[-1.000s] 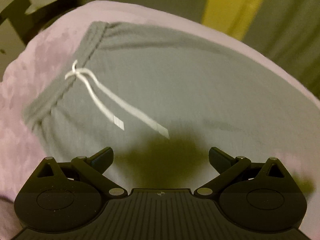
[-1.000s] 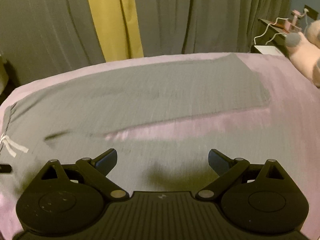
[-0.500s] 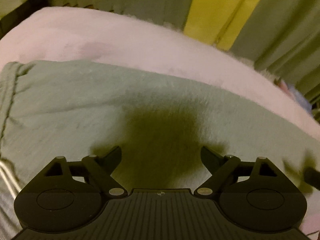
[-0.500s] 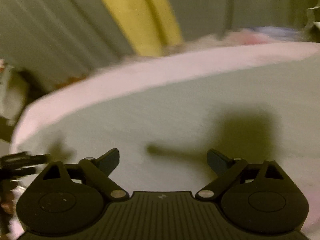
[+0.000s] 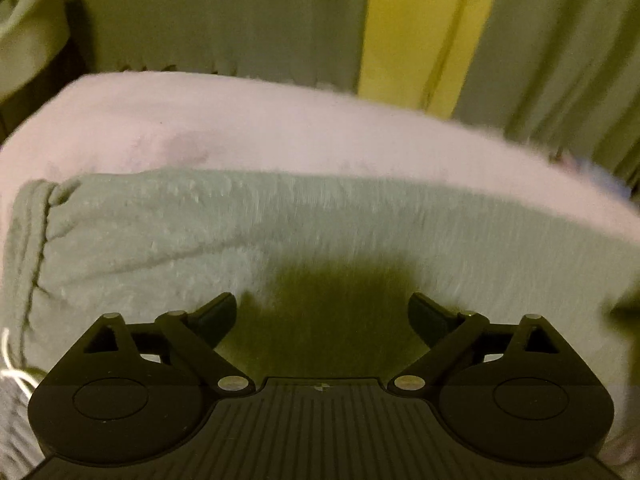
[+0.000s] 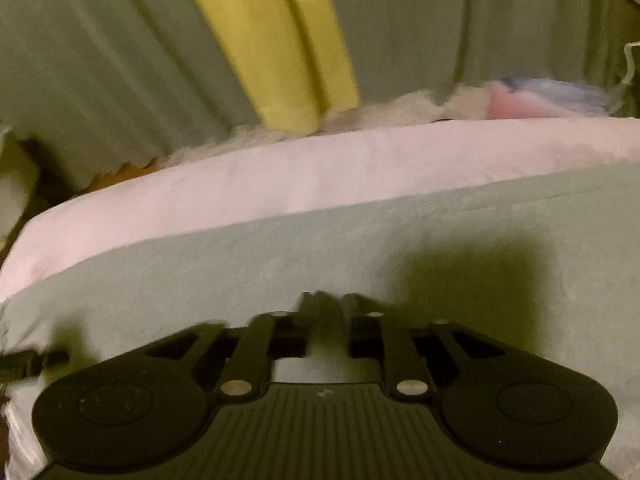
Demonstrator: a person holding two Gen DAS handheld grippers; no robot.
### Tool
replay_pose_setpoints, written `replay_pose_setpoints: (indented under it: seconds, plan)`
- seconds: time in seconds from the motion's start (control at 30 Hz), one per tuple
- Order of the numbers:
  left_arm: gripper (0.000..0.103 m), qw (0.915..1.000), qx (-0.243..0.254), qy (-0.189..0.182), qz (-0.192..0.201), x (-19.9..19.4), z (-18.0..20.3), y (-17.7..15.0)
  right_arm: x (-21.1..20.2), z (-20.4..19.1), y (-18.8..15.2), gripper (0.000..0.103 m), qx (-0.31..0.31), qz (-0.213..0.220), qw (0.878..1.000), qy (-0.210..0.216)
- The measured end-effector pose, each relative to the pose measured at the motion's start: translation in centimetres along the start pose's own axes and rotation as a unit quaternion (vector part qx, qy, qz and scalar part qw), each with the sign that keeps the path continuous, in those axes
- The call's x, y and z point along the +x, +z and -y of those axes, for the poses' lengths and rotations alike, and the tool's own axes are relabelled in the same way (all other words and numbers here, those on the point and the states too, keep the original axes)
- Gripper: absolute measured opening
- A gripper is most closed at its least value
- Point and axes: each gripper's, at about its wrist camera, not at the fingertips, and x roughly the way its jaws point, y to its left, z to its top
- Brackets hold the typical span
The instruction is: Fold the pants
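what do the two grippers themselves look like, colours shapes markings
Both look alike: matte black plastic. The left gripper has a ribbed centre plate with a small pale logo, flanked by two round housings with disc-shaped caps. Straight link bars on silver pivot pins carry short wedge-shaped jaws with a dark bluish tint. The right gripper shows the same ribbed plate, round housings and silver pins. No cables, sleeves or hands are visible.
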Motion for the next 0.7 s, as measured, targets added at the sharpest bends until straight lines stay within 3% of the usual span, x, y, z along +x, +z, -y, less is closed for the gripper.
replay_pose_setpoints:
  seconds: [0.07, 0.13, 0.2, 0.23, 0.3, 0.37, 0.47, 0.53, 0.6, 0.7]
  plan:
    - [0.096, 0.9985, -0.047, -0.026, -0.015, 0.0, -0.9, 0.9, 0.2, -0.7, -1.3, 0.051, -0.010, -0.025, 0.999, 0.032]
    - [0.096, 0.9934, -0.086, -0.062, -0.042, 0.9, -1.6, 1.8, 1.3, -1.2, -2.2, 0.053, -0.016, -0.050, 0.998, 0.035]
    - [0.096, 0.9930, -0.087, -0.059, -0.055, 2.3, -1.9, 2.8, 2.0, -0.4, -1.7, 0.050, -0.029, -0.047, 0.998, 0.028]
    - [0.095, 0.9946, -0.082, -0.038, -0.051, 3.1, -2.1, 3.5, 1.9, 0.3, -1.0, 0.050, -0.033, -0.031, 0.999, 0.008]
    - [0.095, 0.9938, -0.096, 0.017, -0.052, 4.8, -2.9, 5.0, 1.0, 0.9, 0.7, 0.050, -0.040, 0.015, 0.995, -0.088]
    - [0.096, 0.9882, -0.139, 0.009, -0.064, 5.8, -4.2, 6.1, 0.7, 1.5, 1.3, 0.052, -0.048, 0.036, 0.986, -0.152]
    - [0.096, 0.9789, -0.199, 0.016, -0.043, 6.0, -5.4, 7.5, -0.2, 3.0, 1.5, 0.064, -0.046, 0.030, 0.991, -0.121]
    - [0.096, 0.9697, -0.238, 0.007, -0.056, 6.0, -6.2, 8.2, -1.2, 4.7, 2.5, 0.067, -0.035, 0.027, 0.990, -0.133]
    - [0.098, 0.9715, -0.227, -0.001, -0.067, 5.8, -6.2, 8.2, -1.8, 6.9, 3.7, 0.070, -0.018, 0.025, 0.989, -0.143]
    - [0.098, 0.9713, -0.203, 0.010, -0.123, 6.6, -5.9, 8.6, -3.7, 9.2, 5.0, 0.091, 0.020, 0.034, 0.990, -0.136]
